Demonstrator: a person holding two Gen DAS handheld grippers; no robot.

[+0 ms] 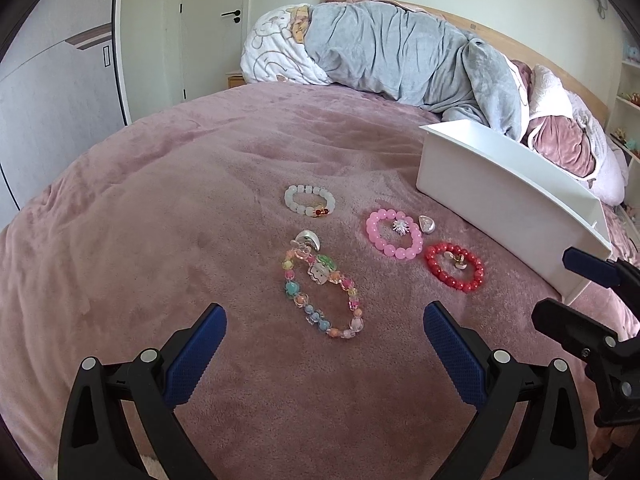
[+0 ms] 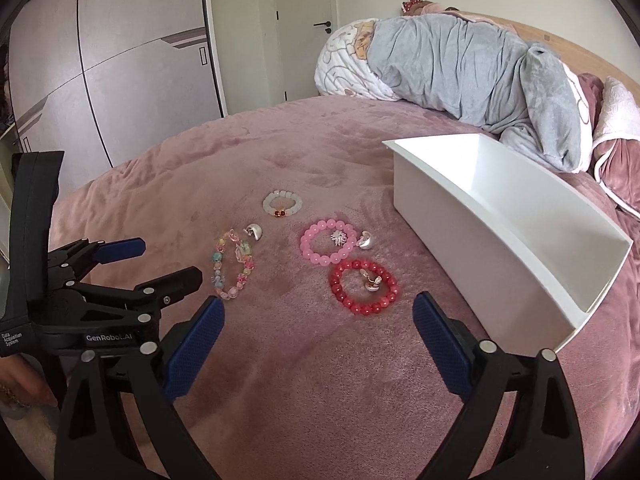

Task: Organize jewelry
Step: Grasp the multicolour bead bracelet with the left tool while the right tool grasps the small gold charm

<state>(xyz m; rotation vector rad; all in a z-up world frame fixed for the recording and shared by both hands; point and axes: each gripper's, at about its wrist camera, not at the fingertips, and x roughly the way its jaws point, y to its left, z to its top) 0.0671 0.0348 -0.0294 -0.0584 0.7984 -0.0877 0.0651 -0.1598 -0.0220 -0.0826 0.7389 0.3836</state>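
Several bracelets lie on the pink bed cover: a multicolour charm bracelet, a white one, a pink one and a red one. Small silver and gold earrings lie in and beside them. A white open box stands to the right. My left gripper is open, just short of the charm bracelet. My right gripper is open, just short of the red bracelet. Both are empty.
A rolled grey and white duvet and pillows lie at the head of the bed. A wardrobe and a door stand beyond the bed's left edge. Each gripper shows at the side of the other's view.
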